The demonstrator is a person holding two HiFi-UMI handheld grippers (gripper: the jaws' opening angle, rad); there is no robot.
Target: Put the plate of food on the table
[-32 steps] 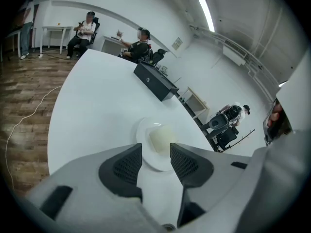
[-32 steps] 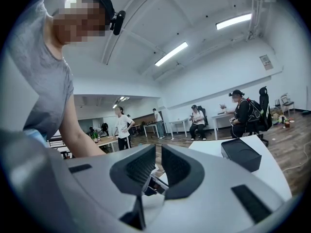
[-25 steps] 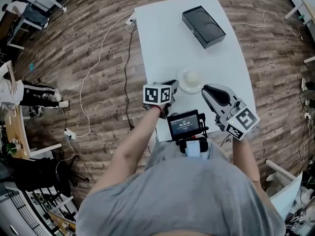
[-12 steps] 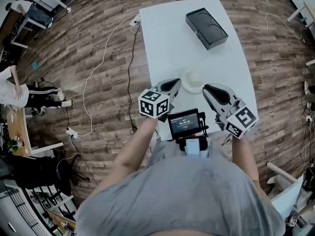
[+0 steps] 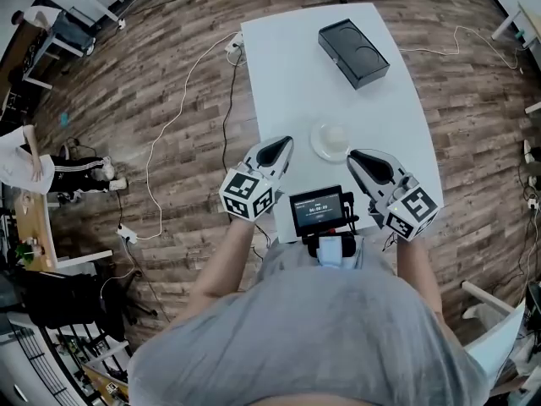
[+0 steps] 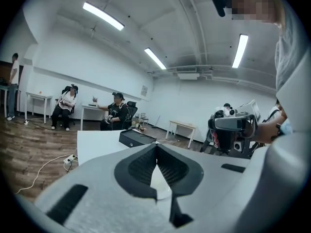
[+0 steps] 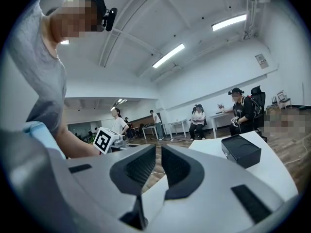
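**Both grippers held out front, side by side**

The grey-and-black left gripper [image 5: 285,141] points forward, its jaws pressed together with nothing in them. The matching right gripper [image 5: 352,154] is level beside it, jaws a sliver apart and empty. The bare left forearm [image 5: 226,256] and right forearm [image 5: 416,265] reach out from the torso

Left claw [image 5: 285,141]: was just beside the left rim of the plate [image 5: 330,141]; now drawn back toward the person and apart from it.
Height: lifted off the worktop [image 5: 296,66].
Jaws: now closed together, nothing between them.
Cube [image 5: 244,194]: rolled from flat-faced to tilted, and shifted left.
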